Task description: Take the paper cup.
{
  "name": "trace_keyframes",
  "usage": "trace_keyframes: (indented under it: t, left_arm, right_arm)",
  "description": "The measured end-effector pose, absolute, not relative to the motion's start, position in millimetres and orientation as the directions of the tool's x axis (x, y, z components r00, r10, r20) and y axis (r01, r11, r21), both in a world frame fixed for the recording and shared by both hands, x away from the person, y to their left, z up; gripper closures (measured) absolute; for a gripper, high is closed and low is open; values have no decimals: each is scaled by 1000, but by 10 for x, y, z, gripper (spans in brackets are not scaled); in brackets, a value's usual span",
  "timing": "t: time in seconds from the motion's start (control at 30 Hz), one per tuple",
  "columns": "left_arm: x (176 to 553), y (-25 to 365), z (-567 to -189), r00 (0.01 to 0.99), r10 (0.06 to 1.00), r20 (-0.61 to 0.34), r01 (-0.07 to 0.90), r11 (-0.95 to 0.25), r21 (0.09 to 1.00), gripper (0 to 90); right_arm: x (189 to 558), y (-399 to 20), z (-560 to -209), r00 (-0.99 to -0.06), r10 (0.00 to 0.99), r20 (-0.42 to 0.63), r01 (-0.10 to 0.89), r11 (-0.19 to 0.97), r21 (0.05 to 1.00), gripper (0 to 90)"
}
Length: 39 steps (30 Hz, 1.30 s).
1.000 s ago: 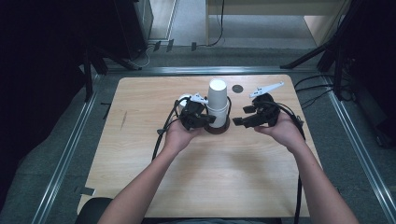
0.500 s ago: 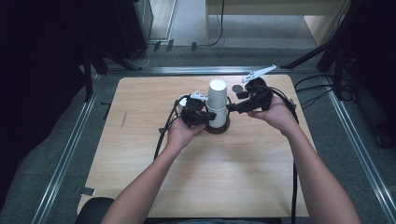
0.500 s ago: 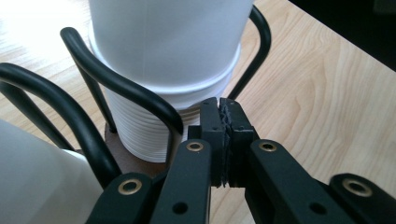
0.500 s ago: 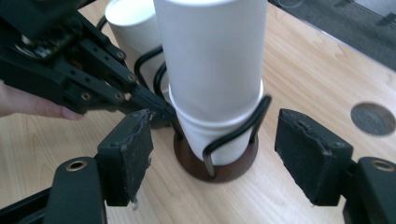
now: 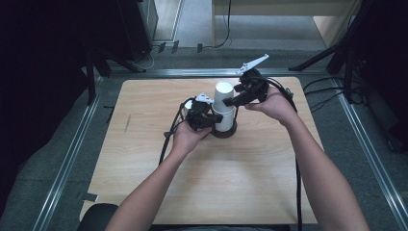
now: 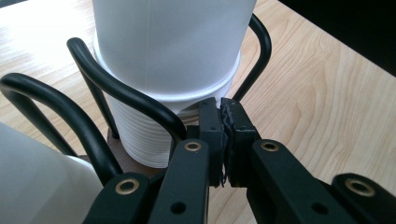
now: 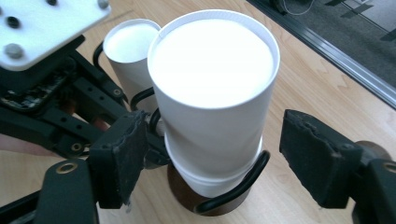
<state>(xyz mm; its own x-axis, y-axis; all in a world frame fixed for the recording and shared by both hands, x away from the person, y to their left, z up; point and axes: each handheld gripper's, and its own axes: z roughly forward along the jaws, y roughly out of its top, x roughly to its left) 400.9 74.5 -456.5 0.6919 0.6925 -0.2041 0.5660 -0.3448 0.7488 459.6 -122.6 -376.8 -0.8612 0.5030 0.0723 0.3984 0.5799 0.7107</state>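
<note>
A stack of white paper cups (image 5: 224, 108), upside down with ribbed rims low, stands in a black wire holder (image 5: 225, 131) mid-surface (image 5: 144, 159). The left gripper (image 6: 222, 122) is pinched tight on the holder's wire. The right gripper (image 7: 205, 154) straddles the top cup; its jaws have just been opening, pads clear.

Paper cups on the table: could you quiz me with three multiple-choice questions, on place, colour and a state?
1. Where does the cup stack stand?
A. in a black wire holder
B. in a box
C. on the floor
2. The cups' colour?
A. red
B. white
C. blue
3. The right gripper's jaws are
A. shut tight
B. open around the top cup
C. folded away

A: wire loops ring the stack.
B: all walls are white.
B: both pads stand clear of the cup, having just been opening.
</note>
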Motion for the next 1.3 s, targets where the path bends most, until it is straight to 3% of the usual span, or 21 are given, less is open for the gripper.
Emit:
trace_keyframes:
  t: [0.43,0.57,1.3]
  left_arm:
    - [4016,732,-4570,688,692,-219,573,-332,750,855]
    - [4015,733,-4569,689,691,-218,572,-334,749,855]
    - [4015,750,-4568,698,679,-227,574,-341,744,825]
  right_arm:
    - [4726,-1001,-3724,-870,490,51,379,601,704,220]
    - [4732,-954,-3702,-867,497,35,377,608,699,307]
    - [4667,-969,-3478,-859,510,33,388,608,693,328]
